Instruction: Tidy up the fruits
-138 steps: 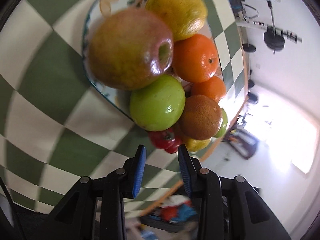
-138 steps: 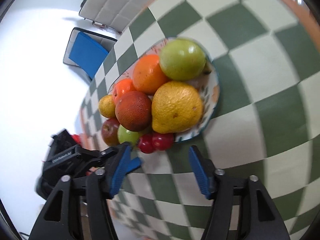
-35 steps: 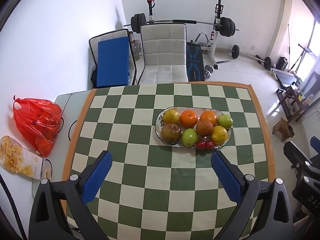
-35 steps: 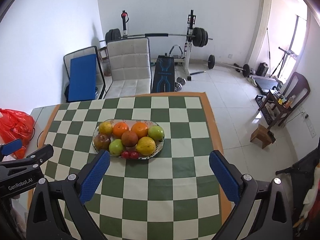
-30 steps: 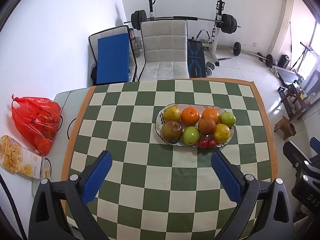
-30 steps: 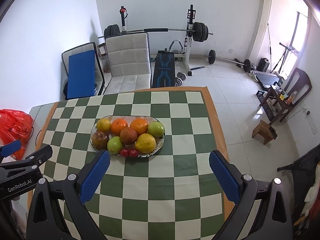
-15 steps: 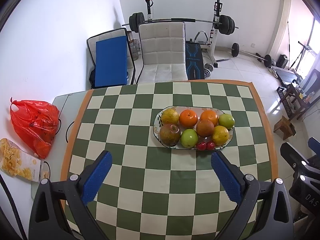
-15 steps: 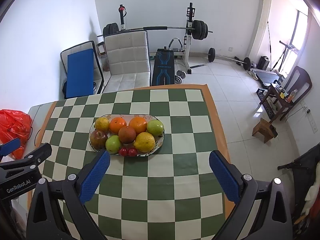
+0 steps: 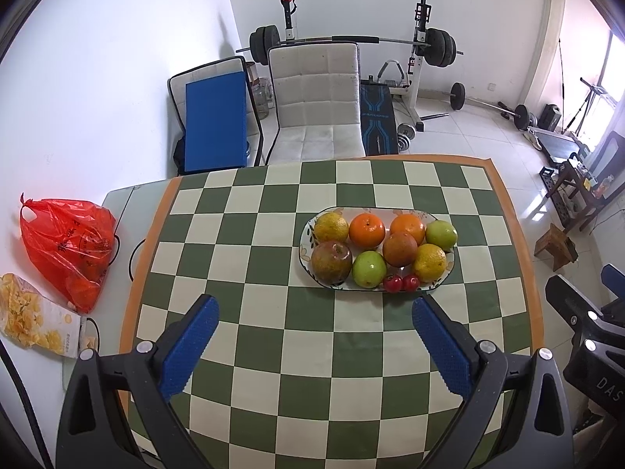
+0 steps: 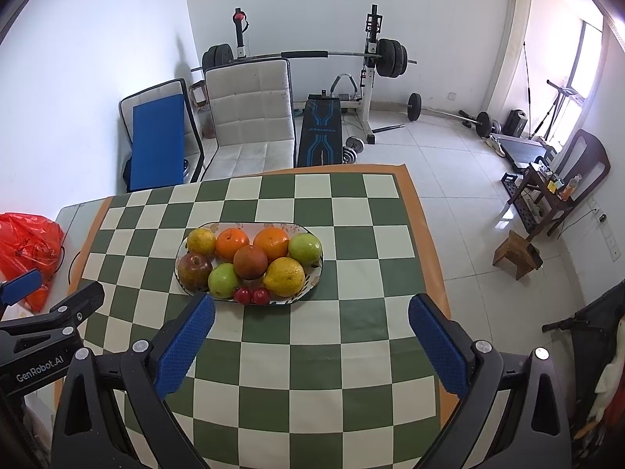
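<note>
Fruits (image 9: pixel 398 249) heaped on plate (image 9: pixel 308 230) | both claws (image 9: pixel 314 342) (image 10: pixel 312 338) wide, empty, above cloth (image 9: pixel 242 234)

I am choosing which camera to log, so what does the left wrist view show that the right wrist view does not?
Only the left wrist view shows the yellow snack bag lying beside the red plastic bag, and the right gripper's black body at its right edge.

Only the right wrist view shows the dark wooden chair by the window, and the left gripper's black body marked GenRobot.AI at its left edge.

Both share the oval patterned plate of fruit on the green checked tablecloth, the white padded chair and the barbell rack. Each view's own jaws stand wide open.
</note>
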Motion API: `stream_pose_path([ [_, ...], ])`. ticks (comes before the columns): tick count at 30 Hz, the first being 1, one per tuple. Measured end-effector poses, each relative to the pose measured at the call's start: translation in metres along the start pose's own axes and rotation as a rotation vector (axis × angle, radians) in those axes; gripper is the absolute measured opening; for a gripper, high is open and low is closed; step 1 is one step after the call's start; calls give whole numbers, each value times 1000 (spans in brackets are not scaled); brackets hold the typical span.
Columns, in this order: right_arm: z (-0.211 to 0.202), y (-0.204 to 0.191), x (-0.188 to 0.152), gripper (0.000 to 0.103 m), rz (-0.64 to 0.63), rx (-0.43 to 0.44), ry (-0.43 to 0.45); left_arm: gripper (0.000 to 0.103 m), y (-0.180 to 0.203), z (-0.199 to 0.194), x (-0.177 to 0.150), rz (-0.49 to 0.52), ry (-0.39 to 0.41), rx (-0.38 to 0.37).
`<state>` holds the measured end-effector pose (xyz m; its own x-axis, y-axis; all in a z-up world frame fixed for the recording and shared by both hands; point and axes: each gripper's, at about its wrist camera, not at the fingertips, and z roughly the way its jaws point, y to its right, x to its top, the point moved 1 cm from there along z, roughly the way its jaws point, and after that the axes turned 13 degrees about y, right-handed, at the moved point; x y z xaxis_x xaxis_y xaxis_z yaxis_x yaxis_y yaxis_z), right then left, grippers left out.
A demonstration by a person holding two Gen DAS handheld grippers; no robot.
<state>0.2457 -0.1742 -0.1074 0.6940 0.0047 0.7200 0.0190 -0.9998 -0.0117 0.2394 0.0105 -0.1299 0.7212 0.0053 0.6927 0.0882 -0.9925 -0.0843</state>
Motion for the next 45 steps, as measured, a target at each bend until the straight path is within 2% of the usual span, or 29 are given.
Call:
stream_pose_path([
  [45, -12, 3, -4, 101, 7, 24, 0, 101, 6, -14, 3, 18, 17, -19],
])
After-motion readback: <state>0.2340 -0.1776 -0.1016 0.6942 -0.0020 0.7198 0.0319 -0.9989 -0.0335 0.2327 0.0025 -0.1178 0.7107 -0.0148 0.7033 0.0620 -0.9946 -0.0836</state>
